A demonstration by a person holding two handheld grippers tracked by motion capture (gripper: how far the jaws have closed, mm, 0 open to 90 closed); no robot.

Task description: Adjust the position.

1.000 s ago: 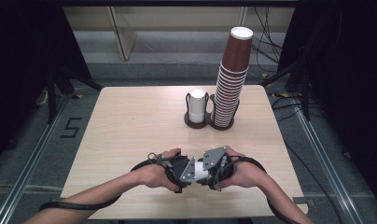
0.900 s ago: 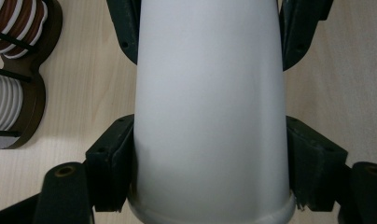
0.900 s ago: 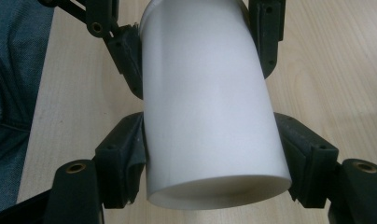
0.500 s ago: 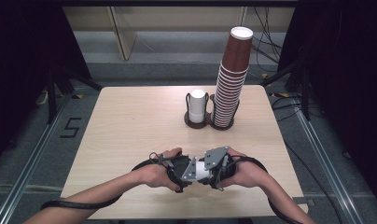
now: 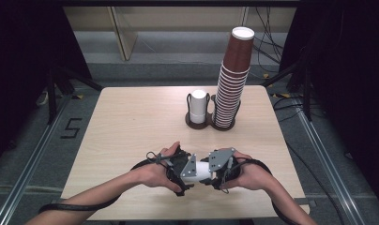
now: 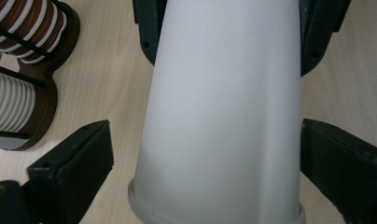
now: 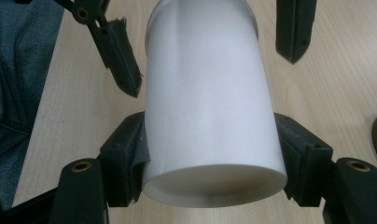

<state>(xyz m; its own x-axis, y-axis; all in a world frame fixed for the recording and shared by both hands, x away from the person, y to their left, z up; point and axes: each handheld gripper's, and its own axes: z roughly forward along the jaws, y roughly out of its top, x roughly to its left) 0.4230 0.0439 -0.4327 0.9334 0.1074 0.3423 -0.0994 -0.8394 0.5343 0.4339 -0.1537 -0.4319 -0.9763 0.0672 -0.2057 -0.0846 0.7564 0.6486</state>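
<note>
Clamping white cup (image 7: 210,107), right gripper (image 7: 210,158); left gripper (image 6: 205,158) just opened.

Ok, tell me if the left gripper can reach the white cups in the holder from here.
Probably yes: the left gripper stands open around the white cup, and bare table lies before the white cups.

Lighting: even overhead light on the tabletop (image 5: 131,126); surroundings left and right fall into near-black. Shadows: soft and short, under the hands and beside the cup stack (image 5: 232,79). Glare: none strong; the white cup (image 6: 224,116) is bright and nearly featureless in both gripper views. Focus: high view is moderately sharp, slightly grainy. Gripper views are soft on the close cup and on the fingers (image 7: 123,158); wood grain is sharper behind.
</note>
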